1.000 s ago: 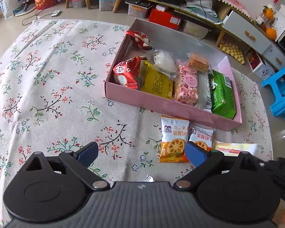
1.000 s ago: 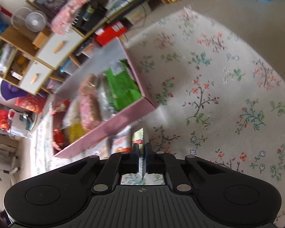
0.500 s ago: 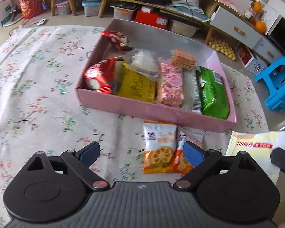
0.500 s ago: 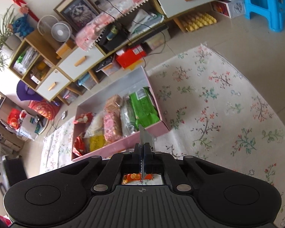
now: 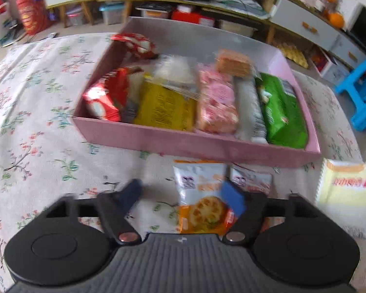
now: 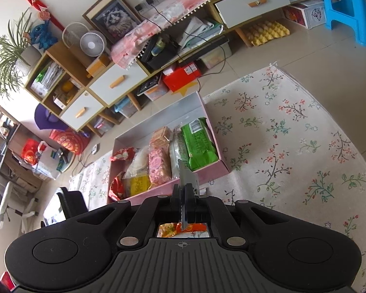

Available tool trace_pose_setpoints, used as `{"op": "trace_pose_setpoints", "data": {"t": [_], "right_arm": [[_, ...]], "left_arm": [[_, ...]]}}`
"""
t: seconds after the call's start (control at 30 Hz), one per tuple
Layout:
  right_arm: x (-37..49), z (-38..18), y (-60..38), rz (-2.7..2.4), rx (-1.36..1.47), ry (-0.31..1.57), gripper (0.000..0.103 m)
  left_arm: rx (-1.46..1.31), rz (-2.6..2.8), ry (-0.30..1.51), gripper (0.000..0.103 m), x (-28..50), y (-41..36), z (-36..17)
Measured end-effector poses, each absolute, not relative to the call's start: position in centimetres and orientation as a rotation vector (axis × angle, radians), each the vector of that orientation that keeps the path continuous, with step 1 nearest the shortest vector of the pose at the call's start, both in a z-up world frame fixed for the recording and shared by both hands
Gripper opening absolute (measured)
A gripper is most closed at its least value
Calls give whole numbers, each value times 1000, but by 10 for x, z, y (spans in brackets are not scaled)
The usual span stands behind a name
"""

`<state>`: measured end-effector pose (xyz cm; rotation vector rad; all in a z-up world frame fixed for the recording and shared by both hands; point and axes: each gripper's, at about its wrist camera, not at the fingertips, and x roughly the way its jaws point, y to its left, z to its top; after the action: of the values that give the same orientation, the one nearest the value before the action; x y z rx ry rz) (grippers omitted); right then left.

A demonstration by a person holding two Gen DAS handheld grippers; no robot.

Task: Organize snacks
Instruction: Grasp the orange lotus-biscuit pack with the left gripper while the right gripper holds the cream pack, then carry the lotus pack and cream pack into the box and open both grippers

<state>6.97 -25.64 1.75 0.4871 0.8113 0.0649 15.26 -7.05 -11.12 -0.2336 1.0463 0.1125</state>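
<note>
Left wrist view puts an orange-and-white biscuit packet (image 5: 202, 200) flat on the flowered cloth (image 5: 36, 134), just in front of the pink box (image 5: 195, 144), with a second packet of the same kind (image 5: 252, 179) tucked beside it. The left gripper (image 5: 183, 196) has the first packet between its blue pads, and its jaws are closing, though the pads do not look to be pressing yet (the frame is blurred). So the step in hand is picking up a loose snack. Next, the grip must close firmly before lifting it over the near wall into the box. The right gripper (image 6: 186, 191) is clamped on a thin pale-yellow packet (image 5: 346, 195), held edge-on beside the box.
</note>
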Motion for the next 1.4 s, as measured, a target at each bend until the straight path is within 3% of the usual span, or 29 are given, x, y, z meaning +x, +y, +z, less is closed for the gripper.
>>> {"op": "trace_pose_setpoints", "data": {"t": [0.13,0.33,0.63,0.93,1.4], "right_arm": [[69,18,-256,64,485,811,2],[69,16,-257,58,479,812,2],[69,17,-257,64,483,810,2],[69,18,-258,58,486,811,2],[76,27,-253,89,460,732,2]], "left_arm": [[-245,64,1041,33,151,-75,-108],[-251,54,1042,20,149,-73,-101],[-312,24,1043,10,146,-58,-91],[-361,0,1042,9,137,-45,-74],[-543,41,786,9,128,16,-23]]}}
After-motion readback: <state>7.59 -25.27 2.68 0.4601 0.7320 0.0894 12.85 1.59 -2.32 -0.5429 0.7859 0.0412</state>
